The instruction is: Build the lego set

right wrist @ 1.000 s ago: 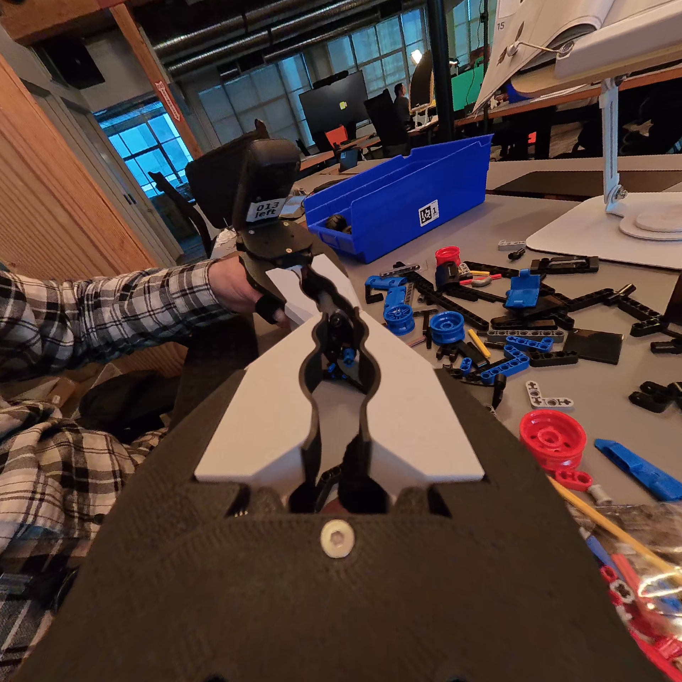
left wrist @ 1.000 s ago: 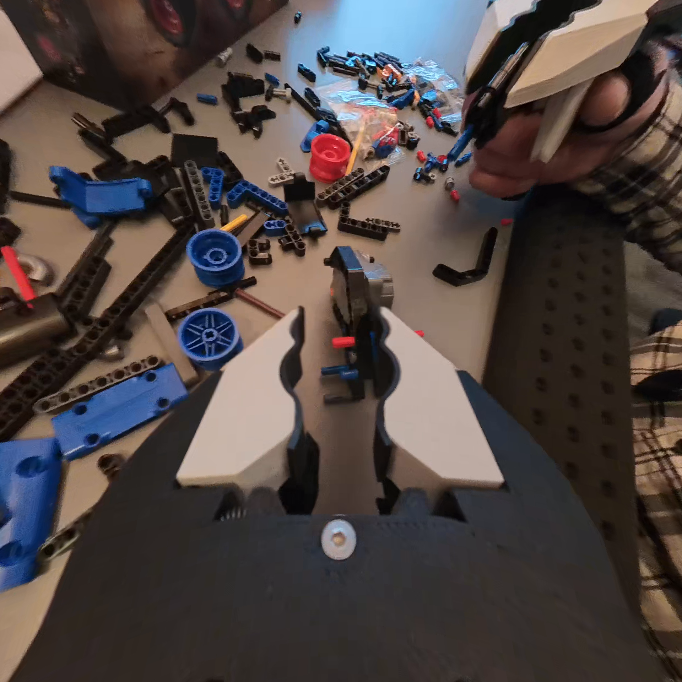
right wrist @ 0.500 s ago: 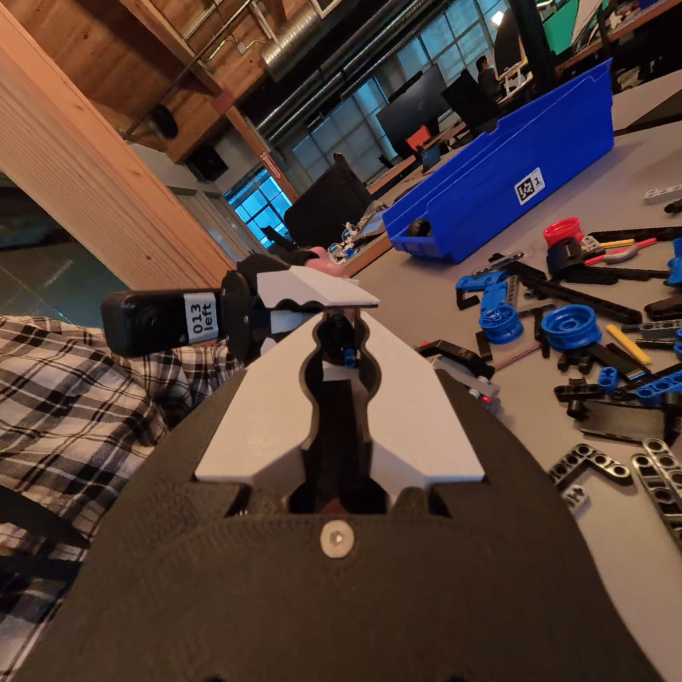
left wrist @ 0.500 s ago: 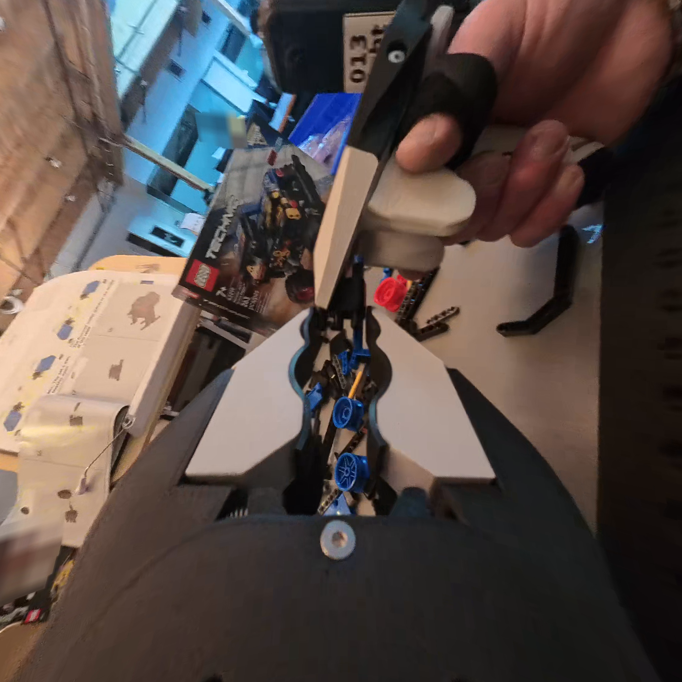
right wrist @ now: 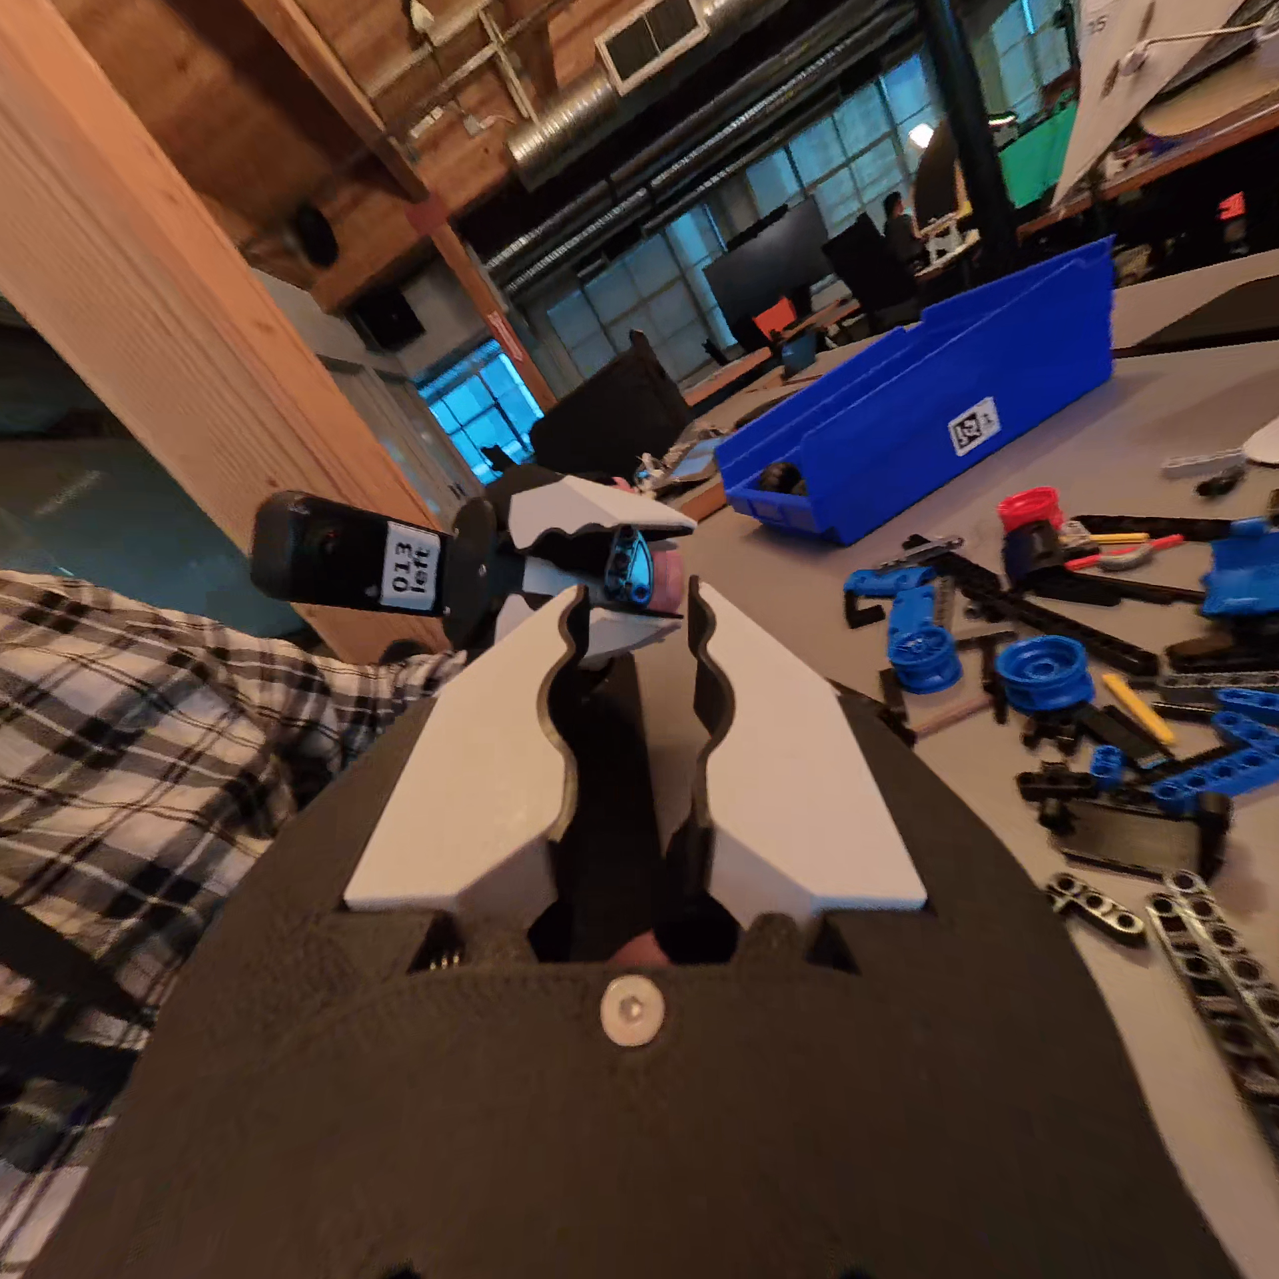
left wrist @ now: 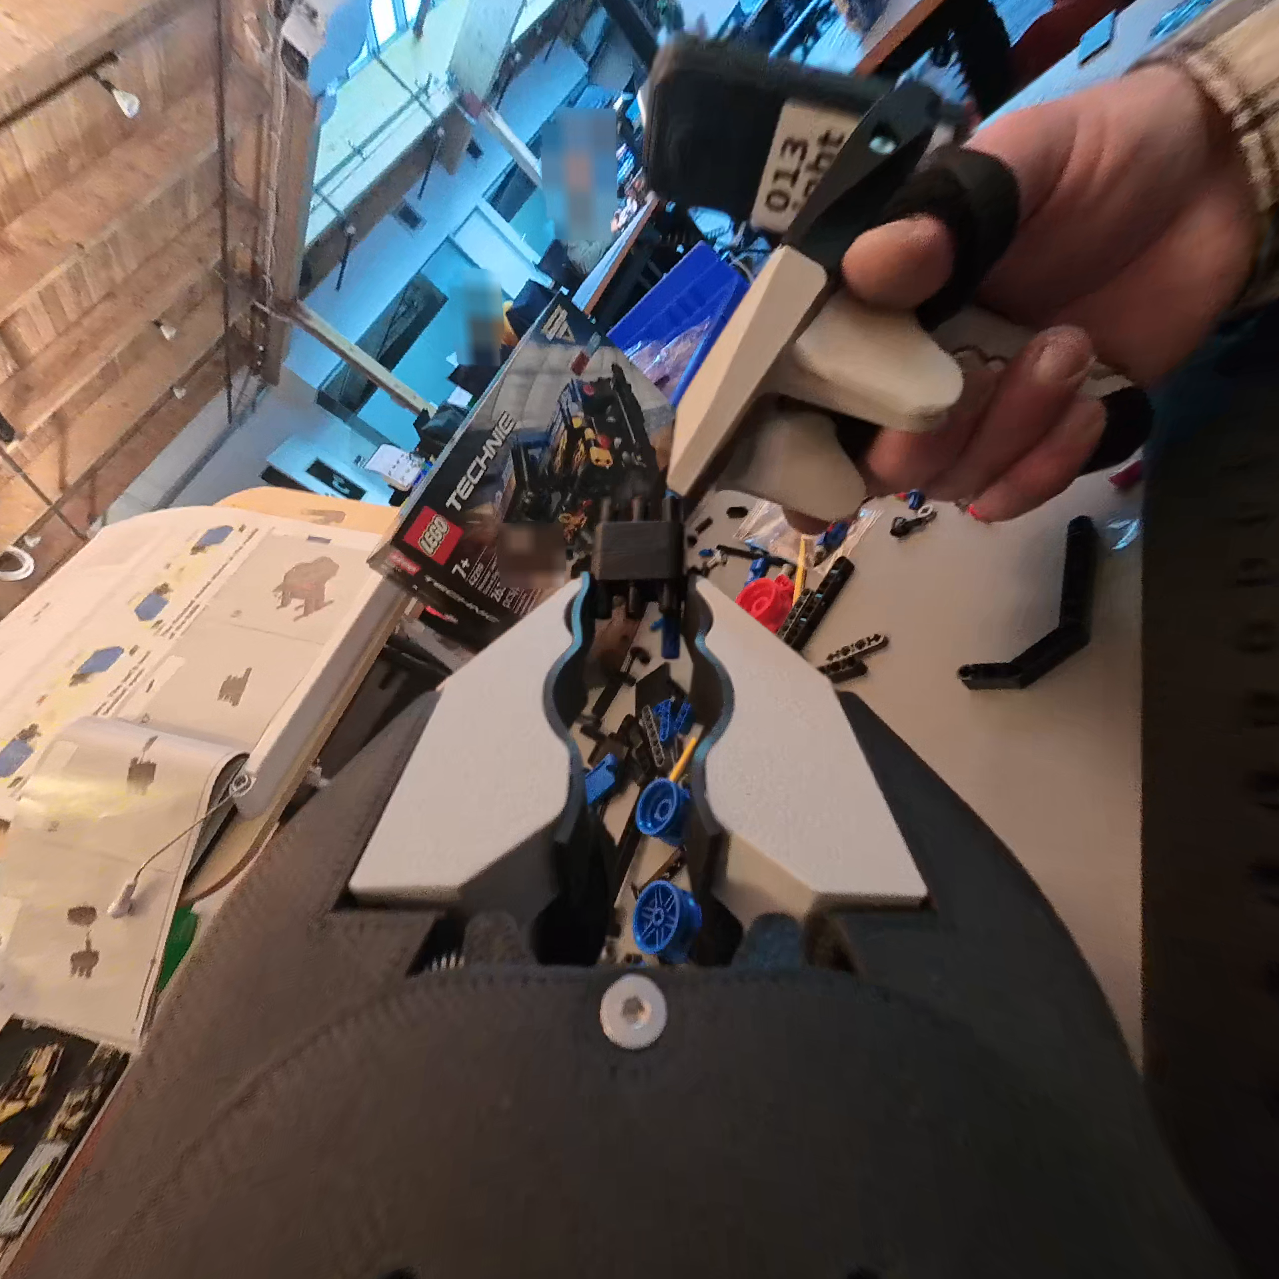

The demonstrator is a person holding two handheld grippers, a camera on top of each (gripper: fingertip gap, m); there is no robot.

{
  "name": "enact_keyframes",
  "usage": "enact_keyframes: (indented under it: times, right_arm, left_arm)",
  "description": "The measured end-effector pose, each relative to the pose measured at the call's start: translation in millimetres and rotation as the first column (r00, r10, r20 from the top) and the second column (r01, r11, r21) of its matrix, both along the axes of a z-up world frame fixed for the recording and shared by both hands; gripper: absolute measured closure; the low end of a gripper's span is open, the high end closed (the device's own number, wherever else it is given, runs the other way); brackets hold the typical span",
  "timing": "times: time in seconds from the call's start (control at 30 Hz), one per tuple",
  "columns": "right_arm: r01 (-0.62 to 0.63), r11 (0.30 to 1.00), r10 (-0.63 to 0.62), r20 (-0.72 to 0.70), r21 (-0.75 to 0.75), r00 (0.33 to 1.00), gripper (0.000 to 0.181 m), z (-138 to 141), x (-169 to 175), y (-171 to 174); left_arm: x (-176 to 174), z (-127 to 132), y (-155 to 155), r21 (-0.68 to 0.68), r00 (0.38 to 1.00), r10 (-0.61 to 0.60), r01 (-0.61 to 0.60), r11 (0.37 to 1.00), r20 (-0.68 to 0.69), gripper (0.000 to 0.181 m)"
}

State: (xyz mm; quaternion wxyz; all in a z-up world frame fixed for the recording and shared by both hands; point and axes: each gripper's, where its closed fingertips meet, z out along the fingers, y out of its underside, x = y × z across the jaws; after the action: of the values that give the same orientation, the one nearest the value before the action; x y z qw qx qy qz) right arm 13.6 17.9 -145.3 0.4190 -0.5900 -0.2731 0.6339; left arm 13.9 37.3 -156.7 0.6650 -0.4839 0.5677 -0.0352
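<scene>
We see a grey bench (right wrist: 1176,332) strewn with loose black beams (right wrist: 1204,969), blue wheels (right wrist: 1045,671) and a red wheel (right wrist: 1028,505), a blue bin (right wrist: 920,429) standing beyond them

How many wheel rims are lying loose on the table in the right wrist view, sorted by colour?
Blue wheel rims: 2
Red wheel rim: 1
Total: 3
</scene>
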Motion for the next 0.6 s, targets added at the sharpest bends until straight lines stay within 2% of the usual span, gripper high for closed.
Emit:
enact_keyframes:
  times: [0.1,0.17,0.27,0.37,0.5,0.6]
  right_arm:
    - [-0.042,0.997,0.035,-0.114,-0.062,0.993,0.157,9.1,6.5,1.8]
    - [-0.034,0.999,0.031,-0.122,-0.025,0.992,0.161,13.8,9.7,-0.1]
    - [0.036,0.987,-0.040,0.027,0.156,0.999,0.170,10.1,6.5,-5.5]
    - [0.098,0.929,-0.168,0.171,0.356,0.971,0.177,1.5,6.0,-5.5]
    - [0.127,0.860,-0.263,0.217,0.494,0.940,0.177,0.6,9.2,-5.5]
    - [0.126,0.836,-0.276,0.211,0.534,0.938,0.177,4.1,11.7,-7.8]
  left_arm:
    - [3.3,5.5,-4.6,0.031,0.999,-0.032,0.031,0.999,0.024,0.159]
    - [4.7,5.0,-5.7,0.023,0.999,-0.046,0.045,0.999,0.025,0.158]
    - [3.8,4.3,-3.2,0.013,0.999,-0.039,0.038,0.999,0.022,0.158]
    - [4.4,0.3,-1.6,0.017,0.999,-0.030,0.030,0.999,-0.013,0.158]
    - [7.1,-0.7,-1.4,0.016,0.999,-0.031,0.032,0.999,-0.028,0.159]
    - [8.3,-1.4,-1.0,0.003,0.999,-0.036,0.037,0.999,-0.038,0.158]
